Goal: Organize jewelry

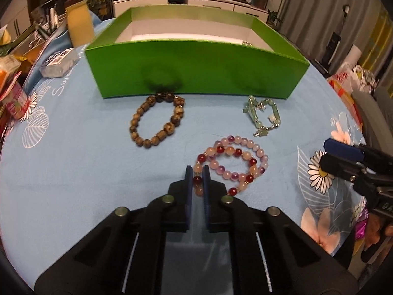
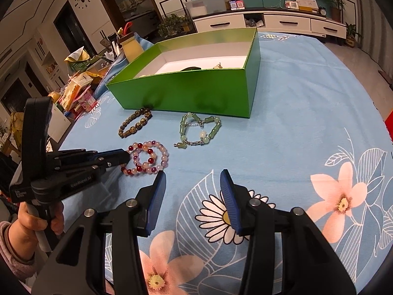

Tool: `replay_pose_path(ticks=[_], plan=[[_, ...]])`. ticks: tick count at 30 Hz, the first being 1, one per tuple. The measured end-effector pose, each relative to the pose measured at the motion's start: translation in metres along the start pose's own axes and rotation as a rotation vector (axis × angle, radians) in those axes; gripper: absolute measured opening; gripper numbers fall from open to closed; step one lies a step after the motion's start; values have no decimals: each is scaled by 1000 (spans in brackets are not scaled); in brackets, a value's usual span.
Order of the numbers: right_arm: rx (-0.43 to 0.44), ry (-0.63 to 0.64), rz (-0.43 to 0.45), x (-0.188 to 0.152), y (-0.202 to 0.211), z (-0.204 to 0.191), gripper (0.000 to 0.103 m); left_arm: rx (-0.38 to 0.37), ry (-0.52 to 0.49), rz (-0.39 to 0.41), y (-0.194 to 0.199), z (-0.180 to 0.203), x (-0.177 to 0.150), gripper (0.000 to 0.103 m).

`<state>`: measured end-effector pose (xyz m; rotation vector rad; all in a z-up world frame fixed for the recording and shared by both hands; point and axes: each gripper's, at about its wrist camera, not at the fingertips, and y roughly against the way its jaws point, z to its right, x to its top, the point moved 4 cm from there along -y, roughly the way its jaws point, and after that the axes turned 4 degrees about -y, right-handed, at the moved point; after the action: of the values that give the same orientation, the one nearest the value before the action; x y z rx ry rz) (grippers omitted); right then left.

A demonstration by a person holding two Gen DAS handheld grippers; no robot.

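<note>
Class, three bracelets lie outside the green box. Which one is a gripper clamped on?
The pink-and-red bead bracelet: the left gripper pinches its beads. The brown bracelet and green bracelet lie untouched.

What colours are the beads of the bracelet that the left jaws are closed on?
Pale pink, dark red and purple beads on the bracelet, clearest in the left wrist view.

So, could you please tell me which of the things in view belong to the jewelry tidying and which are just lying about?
Part of the job:
- pink and red bead bracelet, in the left gripper's closed jaws
- brown bead bracelet
- green jade bracelet
- green box
- right gripper, jaws open, holding nothing

Just lying about:
- yellow jar
- snack packets
- plastic-wrapped packet
</note>
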<state>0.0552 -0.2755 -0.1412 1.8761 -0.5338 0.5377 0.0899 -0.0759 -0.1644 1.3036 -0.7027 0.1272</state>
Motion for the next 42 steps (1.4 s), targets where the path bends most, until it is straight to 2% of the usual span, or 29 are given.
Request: replay_pose_path(ticks=[10, 17, 20, 23, 26, 28, 34, 38, 42], plan=[[34, 23, -32, 2, -14, -15, 46, -5, 60, 150, 66, -22, 19, 7], [33, 80, -60, 9, -39, -39, 46, 3, 120, 169, 83, -41, 16, 7], [6, 108, -68, 12, -51, -45, 41, 0, 141, 164, 84, -49, 11, 7], [-44, 148, -90, 10, -64, -50, 31, -1, 157, 154, 80, -54, 7, 7], [-119, 216, -74, 10, -70, -57, 21, -3, 171, 149, 78, -58, 4, 7], [-154, 257, -62, 9, -71, -60, 9, -9, 179, 149, 78, -59, 3, 7], [-155, 246, -50, 8, -67, -60, 7, -19, 190, 151, 79, -61, 0, 7], [-133, 267, 32, 13, -42, -66, 7, -24, 195, 156, 82, -62, -2, 7], [-165, 304, 127, 23, -11, -69, 7, -37, 206, 168, 86, -63, -1, 7]])
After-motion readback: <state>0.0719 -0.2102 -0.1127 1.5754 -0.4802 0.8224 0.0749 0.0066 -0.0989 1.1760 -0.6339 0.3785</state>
